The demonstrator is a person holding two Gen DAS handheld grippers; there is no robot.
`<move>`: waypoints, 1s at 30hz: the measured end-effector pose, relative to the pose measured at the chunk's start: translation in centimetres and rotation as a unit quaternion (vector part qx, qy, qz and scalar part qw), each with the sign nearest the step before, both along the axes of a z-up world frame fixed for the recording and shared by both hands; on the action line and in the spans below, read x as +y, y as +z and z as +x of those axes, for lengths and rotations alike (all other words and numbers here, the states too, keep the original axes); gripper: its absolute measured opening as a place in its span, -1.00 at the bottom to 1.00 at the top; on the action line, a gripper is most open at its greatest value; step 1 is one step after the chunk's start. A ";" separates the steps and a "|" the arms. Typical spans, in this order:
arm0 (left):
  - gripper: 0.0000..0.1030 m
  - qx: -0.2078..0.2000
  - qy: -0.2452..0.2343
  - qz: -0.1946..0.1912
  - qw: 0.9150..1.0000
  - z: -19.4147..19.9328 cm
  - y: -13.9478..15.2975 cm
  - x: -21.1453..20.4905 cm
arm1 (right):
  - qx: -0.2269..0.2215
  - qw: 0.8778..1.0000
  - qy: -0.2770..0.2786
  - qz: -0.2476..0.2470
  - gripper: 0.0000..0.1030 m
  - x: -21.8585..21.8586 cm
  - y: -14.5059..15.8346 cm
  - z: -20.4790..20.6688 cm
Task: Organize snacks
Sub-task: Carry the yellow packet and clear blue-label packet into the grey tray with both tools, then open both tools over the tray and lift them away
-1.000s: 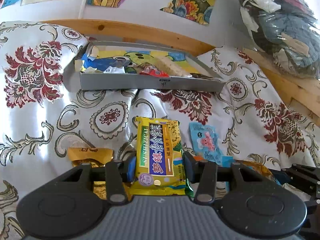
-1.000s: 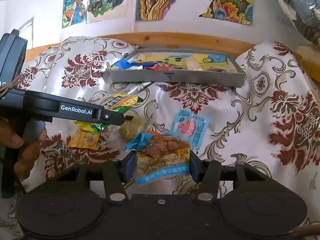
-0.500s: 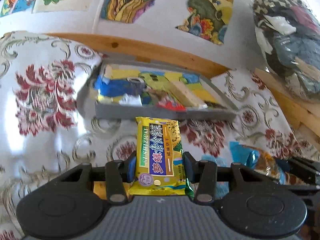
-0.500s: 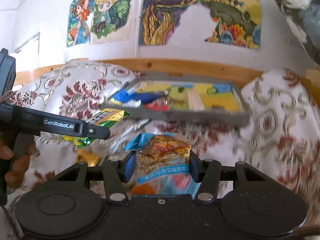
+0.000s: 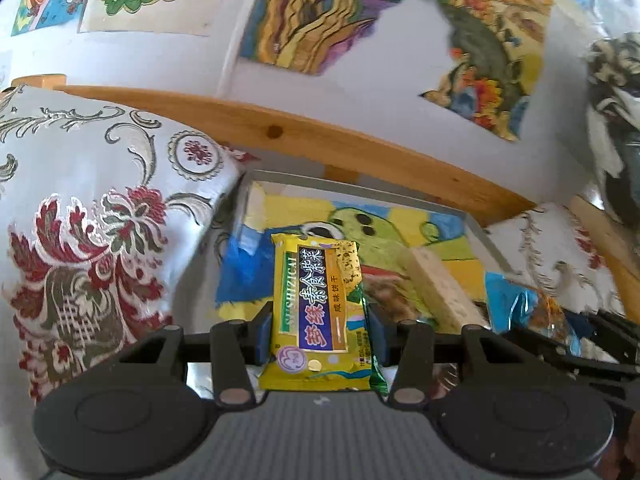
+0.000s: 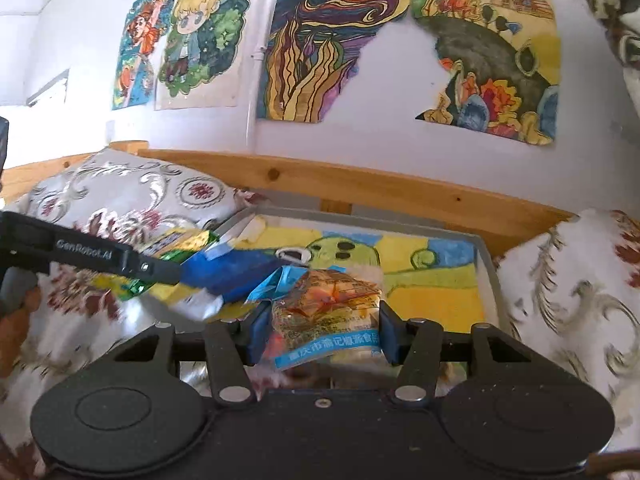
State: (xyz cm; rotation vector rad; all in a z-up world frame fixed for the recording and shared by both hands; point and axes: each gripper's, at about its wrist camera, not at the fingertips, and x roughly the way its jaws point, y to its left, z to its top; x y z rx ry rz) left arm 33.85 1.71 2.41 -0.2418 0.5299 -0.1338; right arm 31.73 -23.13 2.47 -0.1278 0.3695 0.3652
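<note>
Two snacks are both gripped right now. A yellow biscuit pack (image 5: pixel 318 312) sits upright, pinched between the fingers of the left hand-held gripper (image 5: pixel 318 334), hanging over the near left part of the grey tray (image 5: pixel 486 240). The right hand-held gripper (image 6: pixel 322 338) is clamped on a clear snack bag with a blue label (image 6: pixel 328 316), also above the tray. Inside the tray there's a blue wrapper (image 5: pixel 244 280) and a pale bar (image 5: pixel 442 292). Floral bedding (image 5: pixel 96 216) surrounds it, with wall drawings (image 6: pixel 332 36) behind.
</note>
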 end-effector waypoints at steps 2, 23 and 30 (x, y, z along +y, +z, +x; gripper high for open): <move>-0.02 0.007 0.007 0.006 1.000 1.1 -0.2 0.3 | -0.004 1.000 0.000 -0.005 0.08 0.8 -0.1 1.4; 0.18 0.066 0.001 0.060 0.996 6.6 -1.8 -1.2 | 0.001 0.999 -0.008 -0.034 0.82 3.7 -2.5 5.4; 0.67 0.033 0.018 0.051 0.998 4.7 -0.3 -0.7 | -0.026 0.999 -0.019 -0.027 0.94 3.4 -1.8 3.5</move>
